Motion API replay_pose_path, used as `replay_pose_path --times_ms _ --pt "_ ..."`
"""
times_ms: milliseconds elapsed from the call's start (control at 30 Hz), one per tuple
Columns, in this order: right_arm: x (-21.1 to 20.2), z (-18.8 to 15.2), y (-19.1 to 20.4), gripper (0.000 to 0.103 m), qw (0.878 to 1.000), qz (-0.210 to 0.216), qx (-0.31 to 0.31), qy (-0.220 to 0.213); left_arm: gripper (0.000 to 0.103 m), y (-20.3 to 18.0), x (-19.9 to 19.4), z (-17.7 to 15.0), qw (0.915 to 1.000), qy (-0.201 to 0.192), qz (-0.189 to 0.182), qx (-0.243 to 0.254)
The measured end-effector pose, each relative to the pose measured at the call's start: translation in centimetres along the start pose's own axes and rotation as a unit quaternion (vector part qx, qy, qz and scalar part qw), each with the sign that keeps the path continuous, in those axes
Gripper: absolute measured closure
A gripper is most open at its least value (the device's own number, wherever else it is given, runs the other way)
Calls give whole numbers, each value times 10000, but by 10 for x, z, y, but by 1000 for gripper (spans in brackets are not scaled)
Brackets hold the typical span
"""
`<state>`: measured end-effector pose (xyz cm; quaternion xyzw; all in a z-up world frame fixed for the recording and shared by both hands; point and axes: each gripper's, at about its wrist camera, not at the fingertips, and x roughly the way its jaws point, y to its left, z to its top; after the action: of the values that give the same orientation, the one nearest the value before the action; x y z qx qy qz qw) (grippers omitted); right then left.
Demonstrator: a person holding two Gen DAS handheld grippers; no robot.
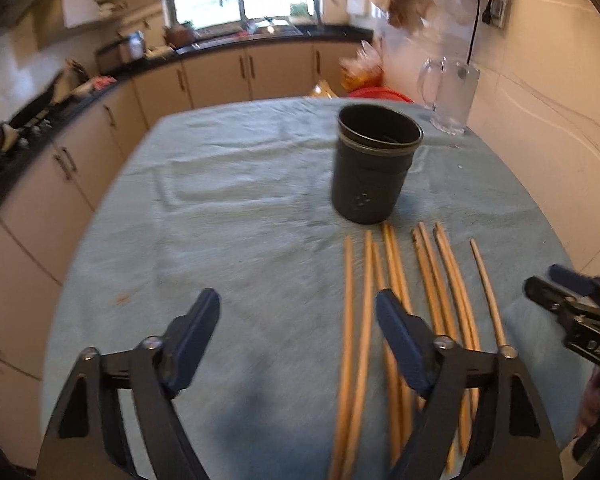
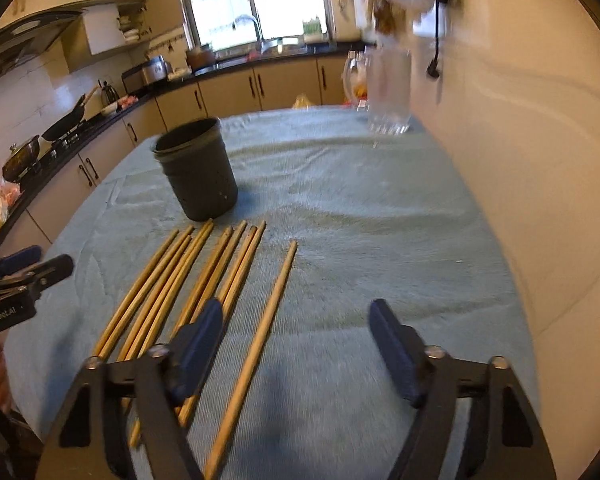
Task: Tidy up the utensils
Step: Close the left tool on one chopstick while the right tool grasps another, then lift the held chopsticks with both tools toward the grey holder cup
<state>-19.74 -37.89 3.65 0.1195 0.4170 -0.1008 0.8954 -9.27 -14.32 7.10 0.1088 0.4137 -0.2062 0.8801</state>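
Observation:
Several wooden chopsticks lie side by side on the cloth in front of a dark round utensil holder, which stands upright. One chopstick lies apart on the right. My left gripper hovers open over the left end of the row; the two leftmost sticks show between its fingers, untouched. My right gripper is open above the lone chopstick, which runs between its fingers without contact. Each gripper shows at the edge of the other's view: right, left.
The table wears a blue-green cloth. A clear glass mug stands at the far right corner by the wall. Kitchen counters and cabinets run along the left and back, beyond the table edge.

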Motion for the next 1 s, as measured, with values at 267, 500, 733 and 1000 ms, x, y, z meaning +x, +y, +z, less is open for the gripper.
replay_pose_path --times_ms 267,500,733,1000 --pt "56 24 -15 53 9962 228 387 744 59 -10 77 30 9968 772 -160 100" --pt "73 29 -7 56 9961 181 230 828 82 -18 99 32 9954 894 -256 239" --pt "78 35 2 90 9958 -104 -112 904 97 -6 98 33 9945 1017 -222 102" --pt "78 42 -13 93 9924 131 204 1207 97 14 102 37 9893 1373 -470 -148"
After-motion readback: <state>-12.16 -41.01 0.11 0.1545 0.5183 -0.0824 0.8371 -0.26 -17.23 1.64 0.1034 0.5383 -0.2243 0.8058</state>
